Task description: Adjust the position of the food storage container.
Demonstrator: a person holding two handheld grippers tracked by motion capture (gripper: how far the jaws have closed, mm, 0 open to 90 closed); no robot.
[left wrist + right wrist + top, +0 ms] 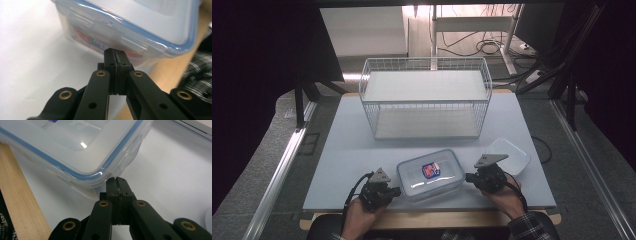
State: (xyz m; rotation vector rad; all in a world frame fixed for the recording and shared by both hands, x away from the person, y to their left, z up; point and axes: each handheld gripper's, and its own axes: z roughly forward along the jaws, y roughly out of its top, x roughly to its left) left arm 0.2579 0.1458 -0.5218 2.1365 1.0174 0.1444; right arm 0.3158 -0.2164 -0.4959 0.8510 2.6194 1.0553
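Note:
A clear plastic container [430, 174] with a blue-sealed lid and a red and blue label lies near the table's front edge, between both grippers. My left gripper [397, 190] is at its left side. In the left gripper view the jaws [115, 51] are shut with nothing between them, and their tip is right under a side latch of the container [140, 22]. My right gripper [468, 176] is at the container's right side. Its jaws [117, 179] are also shut and empty, the tip close against a lid flap near the corner of the container [70, 142].
A white wire basket [426, 97] with a shelf stands at the back middle of the pale mat [347, 150]. A second clear shallow container [510, 155] lies just right of the right gripper. The wooden table edge [22, 202] runs along the front.

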